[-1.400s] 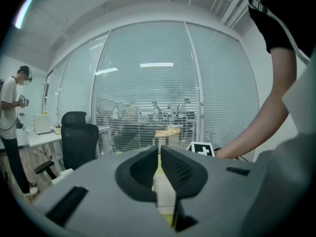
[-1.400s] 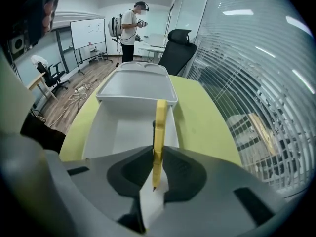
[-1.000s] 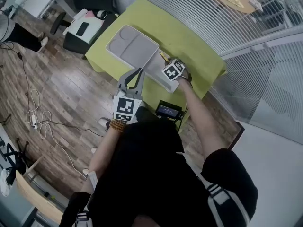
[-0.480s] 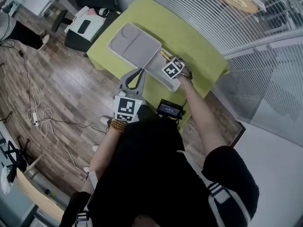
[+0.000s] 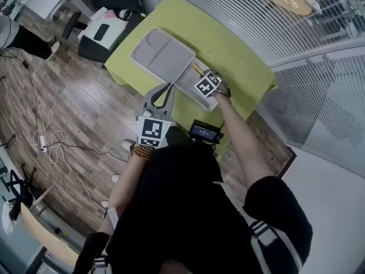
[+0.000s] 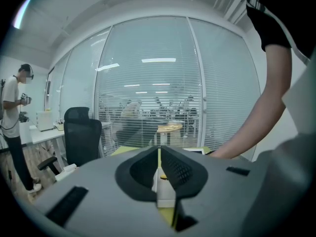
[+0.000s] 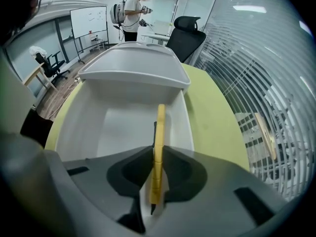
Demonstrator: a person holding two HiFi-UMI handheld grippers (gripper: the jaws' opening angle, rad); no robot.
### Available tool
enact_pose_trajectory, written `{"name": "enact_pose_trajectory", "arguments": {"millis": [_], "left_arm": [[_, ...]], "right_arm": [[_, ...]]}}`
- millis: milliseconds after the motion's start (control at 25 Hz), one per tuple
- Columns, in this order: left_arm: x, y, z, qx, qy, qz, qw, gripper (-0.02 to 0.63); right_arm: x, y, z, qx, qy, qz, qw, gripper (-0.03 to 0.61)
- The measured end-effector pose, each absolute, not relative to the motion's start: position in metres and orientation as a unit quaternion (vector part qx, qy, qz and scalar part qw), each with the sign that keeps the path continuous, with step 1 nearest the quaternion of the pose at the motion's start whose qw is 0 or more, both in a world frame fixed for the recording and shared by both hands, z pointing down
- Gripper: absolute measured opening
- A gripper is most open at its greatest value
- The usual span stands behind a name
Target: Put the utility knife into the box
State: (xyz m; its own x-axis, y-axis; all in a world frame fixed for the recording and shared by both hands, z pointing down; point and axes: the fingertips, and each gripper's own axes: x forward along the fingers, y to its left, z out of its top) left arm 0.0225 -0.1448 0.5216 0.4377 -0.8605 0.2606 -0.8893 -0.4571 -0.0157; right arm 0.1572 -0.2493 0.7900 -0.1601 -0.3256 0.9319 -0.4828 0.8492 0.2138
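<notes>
The right gripper (image 7: 155, 154), fingers clamped on the yellow utility knife (image 7: 160, 125), hangs at frame centre over the open box (image 7: 81, 127), apparently to lower it in. The left gripper (image 6: 159, 157) waits with its fingers closed and empty.

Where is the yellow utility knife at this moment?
In the right gripper view, the utility knife is clamped in the right tongs, reaching over the open white box.

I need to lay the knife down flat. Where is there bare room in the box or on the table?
The box floor is bare wall to wall under the held knife. The green table right of the box is free too. Crowded: the near rim, where the right hand-held gripper hangs, and beyond the box, where the open lid lies.
</notes>
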Motion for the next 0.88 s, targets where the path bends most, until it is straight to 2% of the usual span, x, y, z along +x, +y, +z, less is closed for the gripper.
{"name": "enact_pose_trajectory", "arguments": {"millis": [880], "left_arm": [[0.025,-0.146,0.524,0.851,-0.510,0.112,0.066,0.026]], "right_arm": [[0.160,-0.246,0.778,0.278,-0.783,0.077,0.551,0.072]]}}
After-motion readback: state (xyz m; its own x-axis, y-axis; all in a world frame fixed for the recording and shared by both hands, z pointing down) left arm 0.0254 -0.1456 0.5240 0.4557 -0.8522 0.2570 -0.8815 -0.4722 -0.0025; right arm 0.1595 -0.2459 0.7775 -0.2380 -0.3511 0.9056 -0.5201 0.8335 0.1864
